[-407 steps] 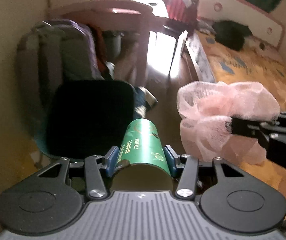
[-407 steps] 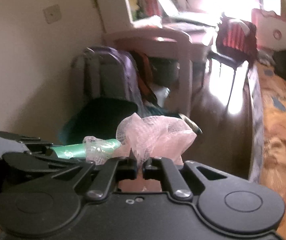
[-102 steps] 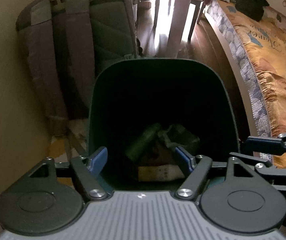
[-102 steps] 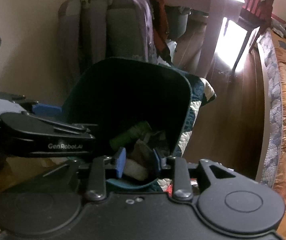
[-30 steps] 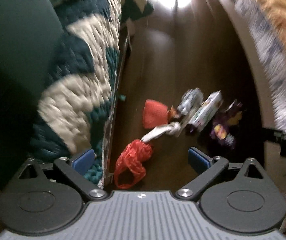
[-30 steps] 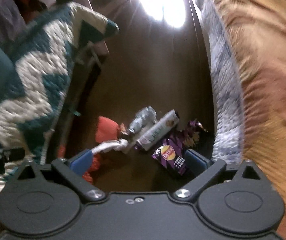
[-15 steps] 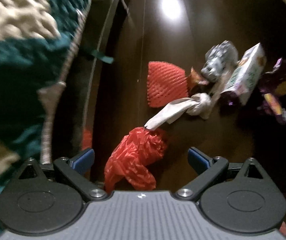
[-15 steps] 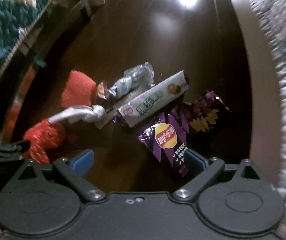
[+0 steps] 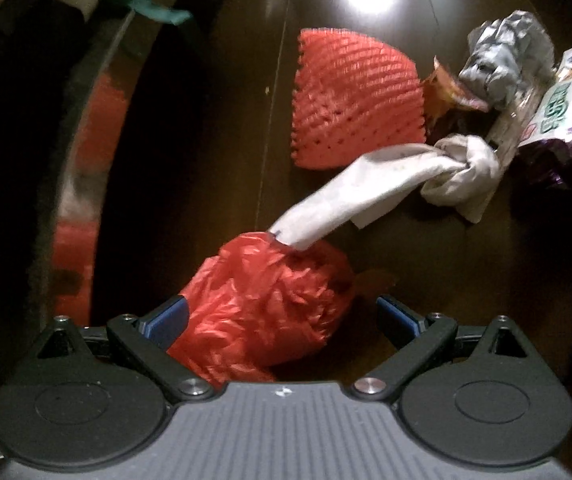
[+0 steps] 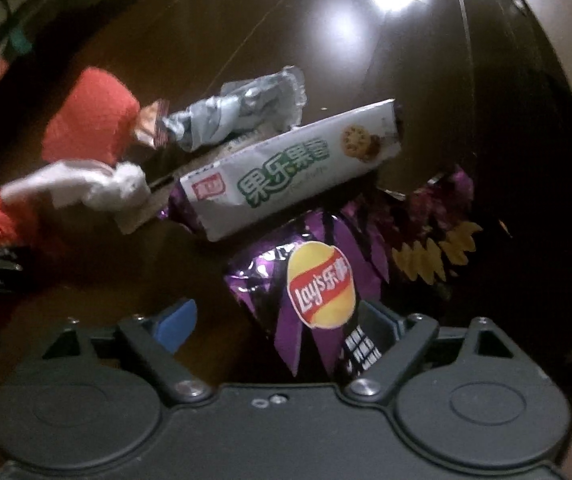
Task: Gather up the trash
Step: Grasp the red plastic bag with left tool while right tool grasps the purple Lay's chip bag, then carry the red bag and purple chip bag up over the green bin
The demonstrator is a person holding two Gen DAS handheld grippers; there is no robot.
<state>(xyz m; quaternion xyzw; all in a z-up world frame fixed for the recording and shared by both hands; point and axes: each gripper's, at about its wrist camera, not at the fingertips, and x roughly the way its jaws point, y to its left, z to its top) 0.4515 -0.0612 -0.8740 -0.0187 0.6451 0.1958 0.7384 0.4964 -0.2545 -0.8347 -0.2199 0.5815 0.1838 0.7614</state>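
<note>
Crinkled red plastic bag (image 9: 261, 304), glossy purple chip packet (image 10: 310, 280), polished dark floor (image 9: 221, 120).

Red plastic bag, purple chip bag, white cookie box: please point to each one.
red plastic bag (image 9: 261, 308): left wrist view, crumpled middle.
purple chip bag (image 10: 322, 284): right wrist view, round logo.
white cookie box (image 10: 286, 176): right wrist view, printed side.

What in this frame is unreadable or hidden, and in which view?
- Red plastic bag: near end hidden behind the left gripper body, left view.
- Purple chip bag: lower end hidden by the right gripper, right view.
- Biscuit box: cut off at the edge, left view.
</note>
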